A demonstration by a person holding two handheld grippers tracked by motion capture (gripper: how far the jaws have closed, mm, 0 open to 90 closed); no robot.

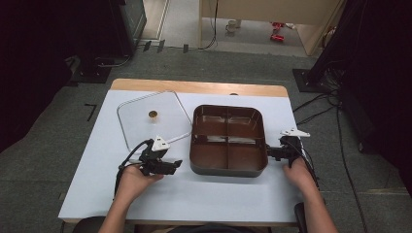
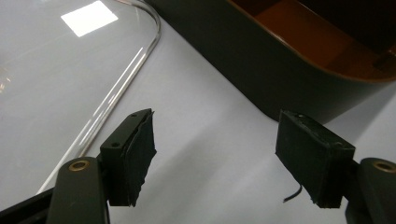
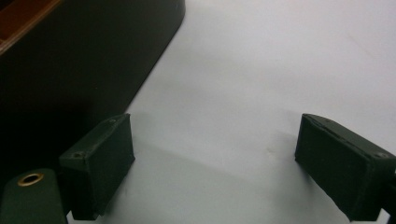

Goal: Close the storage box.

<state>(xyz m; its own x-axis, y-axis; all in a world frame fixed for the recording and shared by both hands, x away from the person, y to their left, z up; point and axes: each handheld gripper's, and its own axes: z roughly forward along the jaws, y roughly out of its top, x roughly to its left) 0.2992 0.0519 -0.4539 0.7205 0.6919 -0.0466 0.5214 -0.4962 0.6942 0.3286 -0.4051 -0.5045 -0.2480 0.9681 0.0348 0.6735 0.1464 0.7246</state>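
A dark square box point(image 1: 228, 171) with a brown inside split into several compartments stands in the middle of the white table point(image 1: 194, 196). My left gripper point(image 1: 176, 165) lies just off its near left corner, jaws open and pointing at the box. In the left gripper view, the left gripper point(image 2: 215, 140) has only bare table between its pads, with the box wall point(image 2: 261, 70) ahead. My right gripper point(image 1: 268, 152) sits at the box's right side, open. In the right gripper view, the right gripper point(image 3: 215, 149) holds nothing, and the box wall point(image 3: 84, 70) stands left of it.
A clear glass lid point(image 1: 145, 131) with a small brass knob point(image 1: 152, 114) lies flat on the table left of the box; its rim point(image 2: 116, 93) runs past my left gripper. Cables and dark equipment stand on the floor around the table.
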